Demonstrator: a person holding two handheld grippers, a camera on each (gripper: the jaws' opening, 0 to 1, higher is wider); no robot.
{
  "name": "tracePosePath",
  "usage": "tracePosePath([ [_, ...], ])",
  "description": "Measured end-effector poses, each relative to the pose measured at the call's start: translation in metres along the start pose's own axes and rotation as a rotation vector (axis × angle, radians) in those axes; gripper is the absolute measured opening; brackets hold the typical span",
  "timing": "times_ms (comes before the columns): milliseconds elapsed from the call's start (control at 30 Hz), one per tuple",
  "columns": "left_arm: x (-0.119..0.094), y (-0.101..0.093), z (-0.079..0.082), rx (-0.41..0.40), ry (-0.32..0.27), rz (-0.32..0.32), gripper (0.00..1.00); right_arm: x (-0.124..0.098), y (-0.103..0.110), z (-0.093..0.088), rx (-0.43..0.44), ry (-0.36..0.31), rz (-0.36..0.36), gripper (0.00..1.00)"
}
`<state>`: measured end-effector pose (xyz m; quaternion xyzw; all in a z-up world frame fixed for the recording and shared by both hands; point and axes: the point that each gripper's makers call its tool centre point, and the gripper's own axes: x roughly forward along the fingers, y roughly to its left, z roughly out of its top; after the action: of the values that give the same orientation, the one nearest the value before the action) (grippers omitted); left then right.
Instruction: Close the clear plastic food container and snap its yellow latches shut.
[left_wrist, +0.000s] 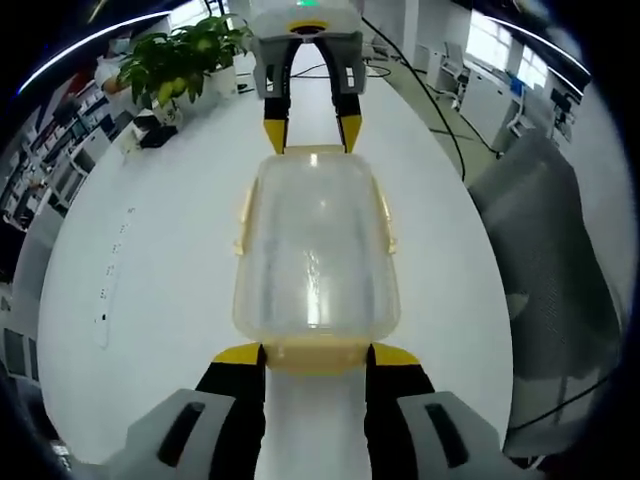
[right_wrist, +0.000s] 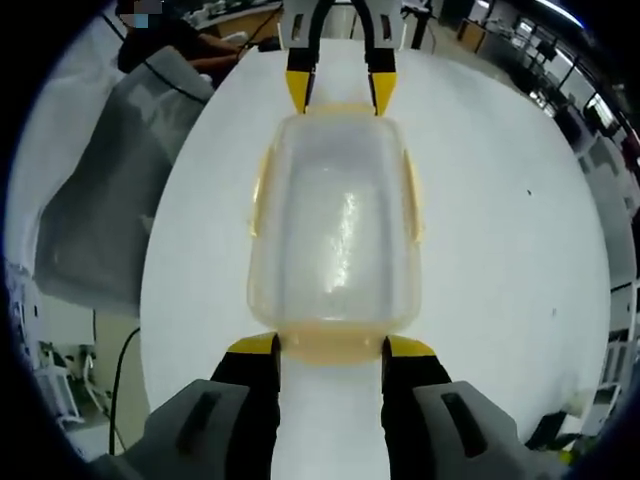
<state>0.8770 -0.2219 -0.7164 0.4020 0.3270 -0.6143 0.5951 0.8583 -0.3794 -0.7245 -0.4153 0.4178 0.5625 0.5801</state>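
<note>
A clear plastic food container (left_wrist: 315, 250) (right_wrist: 335, 230) lies lengthwise on the white table (left_wrist: 150, 270) (right_wrist: 500, 260) with its lid on. Yellow latches (left_wrist: 385, 222) (right_wrist: 410, 200) run along its long sides and look flat against the walls. My left gripper (left_wrist: 316, 356) (right_wrist: 340, 95) stands open at one short end, with its yellow tips either side of that end's latch (left_wrist: 316, 352). Facing it at the opposite end, my right gripper (right_wrist: 332, 348) (left_wrist: 312, 133) is open the same way around the other end latch (right_wrist: 332, 345).
A potted plant (left_wrist: 180, 60) stands at the table's far corner. A grey fabric-covered chair (left_wrist: 550, 260) (right_wrist: 110, 190) sits close to one long edge. A black cable (left_wrist: 440, 120) crosses the table behind the right gripper. A person's arm (right_wrist: 165, 40) shows near the chair.
</note>
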Motion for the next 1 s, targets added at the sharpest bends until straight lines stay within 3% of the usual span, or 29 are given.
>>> tracePosePath([
  [633, 0.0069, -0.0017, -0.0031, -0.020, 0.003, -0.028, 0.33, 0.0043, -0.0005, -0.0023, 0.006, 0.008, 0.013, 0.36],
  [1000, 0.0089, 0.0020, -0.0064, 0.010, 0.015, -0.013, 0.36, 0.0073, -0.0015, -0.0076, 0.028, 0.012, 0.008, 0.39],
])
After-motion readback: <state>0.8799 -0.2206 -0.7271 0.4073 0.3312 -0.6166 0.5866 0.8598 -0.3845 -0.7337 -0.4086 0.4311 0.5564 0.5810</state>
